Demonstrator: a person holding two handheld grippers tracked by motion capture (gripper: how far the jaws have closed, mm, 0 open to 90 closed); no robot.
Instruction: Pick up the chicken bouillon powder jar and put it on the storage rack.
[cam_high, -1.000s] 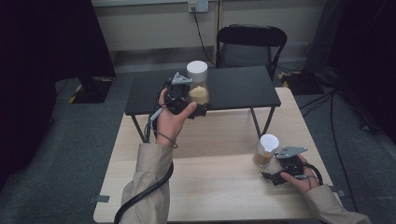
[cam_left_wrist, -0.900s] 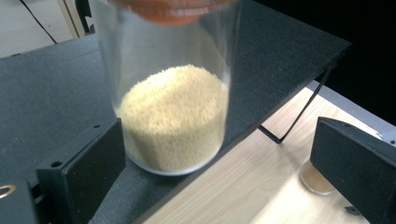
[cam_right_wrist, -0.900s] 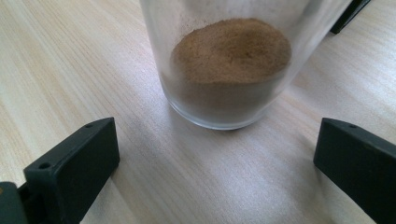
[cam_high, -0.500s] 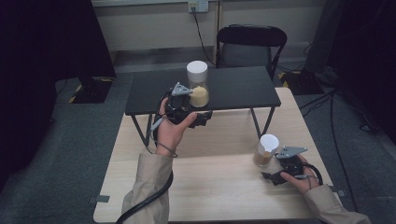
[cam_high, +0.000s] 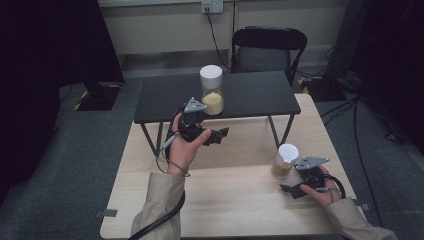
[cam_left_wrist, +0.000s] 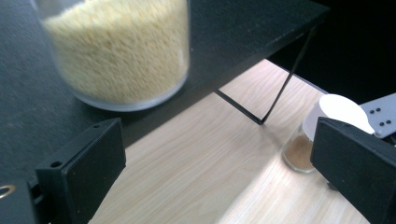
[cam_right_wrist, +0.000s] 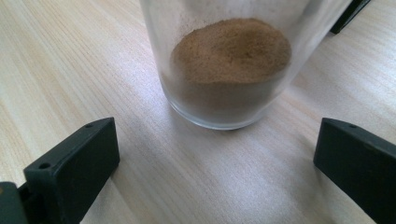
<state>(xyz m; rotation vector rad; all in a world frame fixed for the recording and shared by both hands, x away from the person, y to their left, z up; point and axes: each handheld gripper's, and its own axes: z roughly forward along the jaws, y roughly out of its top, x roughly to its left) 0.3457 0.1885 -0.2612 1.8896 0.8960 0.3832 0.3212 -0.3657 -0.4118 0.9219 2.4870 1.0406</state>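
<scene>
High view puts the jar of yellow grains (cam_high: 211, 90) on the low black shelf (cam_high: 250, 95), white lid on, upright. My left gripper (cam_high: 220, 136) hangs just in front of it and below the shelf edge, jaws wide and empty. The jar of brown powder (cam_high: 285, 160) stands on the table (cam_high: 235, 200), with my right gripper (cam_high: 290, 189) just beside it, jaws wide, not touching. I judge both jars are released; next each hand must either draw clear or close around a jar
</scene>
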